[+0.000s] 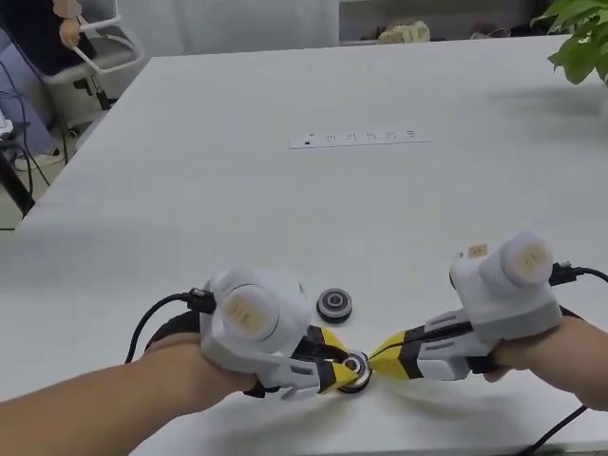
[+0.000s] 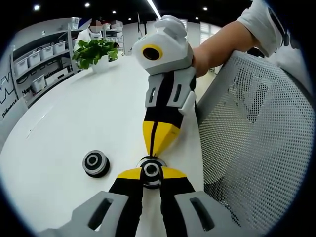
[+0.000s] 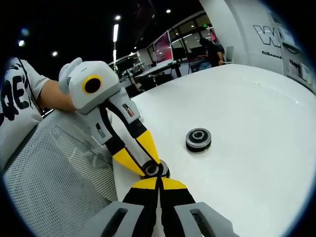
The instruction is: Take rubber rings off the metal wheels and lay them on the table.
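L gripper (image 1: 338, 372) & R gripper (image 1: 378, 357) meet tip to tip at the near edge of the white table (image 1: 285, 209). A small metal wheel (image 1: 356, 368) sits right btwn them, low over the table top.

Left gripper view: the L gripper (image 2: 150, 174) has one yellow tip on each side of the wheel (image 2: 151, 170), so its jaws squeeze the wheel from both sides. The R gripper (image 2: 157, 152) comes in from the top. Its jaws are pressed close together w/ just a thin line btwn them. Its pointy end touches the far rim of the wheel. Can't tell if a bit of rubber is pinched in there.

Right gripper view: the R gripper (image 3: 159, 181) tips are closed & right up against the wheel (image 3: 155, 169). The L gripper comes in from the left & grips it.

A 2nd wheel (image 1: 334, 304) lies flat on the table, near the grippers but not touching them. Its black rubber ring (image 3: 198, 146) is on it, all round the rim.

Far back on the table: a power strip (image 1: 359, 139) & a green plant (image 1: 578, 43).
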Tool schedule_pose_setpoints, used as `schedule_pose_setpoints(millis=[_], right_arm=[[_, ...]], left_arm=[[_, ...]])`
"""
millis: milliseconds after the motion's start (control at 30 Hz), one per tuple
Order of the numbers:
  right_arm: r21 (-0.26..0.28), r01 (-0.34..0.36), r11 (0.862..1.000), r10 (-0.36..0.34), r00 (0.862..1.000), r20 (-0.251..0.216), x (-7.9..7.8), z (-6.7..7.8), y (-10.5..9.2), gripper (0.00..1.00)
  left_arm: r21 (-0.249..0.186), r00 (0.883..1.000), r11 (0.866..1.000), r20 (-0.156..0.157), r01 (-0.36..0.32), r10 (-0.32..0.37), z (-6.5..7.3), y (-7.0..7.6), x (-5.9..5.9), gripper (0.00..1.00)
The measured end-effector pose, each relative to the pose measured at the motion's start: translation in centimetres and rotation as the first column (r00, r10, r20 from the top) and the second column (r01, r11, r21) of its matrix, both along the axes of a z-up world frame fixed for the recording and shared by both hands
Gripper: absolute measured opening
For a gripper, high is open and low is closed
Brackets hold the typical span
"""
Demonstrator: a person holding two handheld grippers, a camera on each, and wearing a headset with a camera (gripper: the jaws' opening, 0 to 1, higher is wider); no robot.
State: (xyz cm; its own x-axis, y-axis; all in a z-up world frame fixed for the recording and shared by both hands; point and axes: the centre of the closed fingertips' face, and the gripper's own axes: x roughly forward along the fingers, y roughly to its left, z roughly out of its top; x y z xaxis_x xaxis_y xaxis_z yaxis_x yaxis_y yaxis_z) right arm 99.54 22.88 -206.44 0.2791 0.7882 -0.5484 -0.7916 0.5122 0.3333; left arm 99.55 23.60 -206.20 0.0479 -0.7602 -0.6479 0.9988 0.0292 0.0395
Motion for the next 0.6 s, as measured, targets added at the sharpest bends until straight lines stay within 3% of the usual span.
schedule_pose_setpoints(millis=[600], right_arm=[[0.003, -0.029, 1.000, 0.029, 0.999, 0.016, -0.27, 0.29, 0.73, 0.00]], left_arm=[[0.004, 1.000, 1.000, 0.001, -0.001, 0.001, -0.03, -0.01, 0.00, 0.07]])
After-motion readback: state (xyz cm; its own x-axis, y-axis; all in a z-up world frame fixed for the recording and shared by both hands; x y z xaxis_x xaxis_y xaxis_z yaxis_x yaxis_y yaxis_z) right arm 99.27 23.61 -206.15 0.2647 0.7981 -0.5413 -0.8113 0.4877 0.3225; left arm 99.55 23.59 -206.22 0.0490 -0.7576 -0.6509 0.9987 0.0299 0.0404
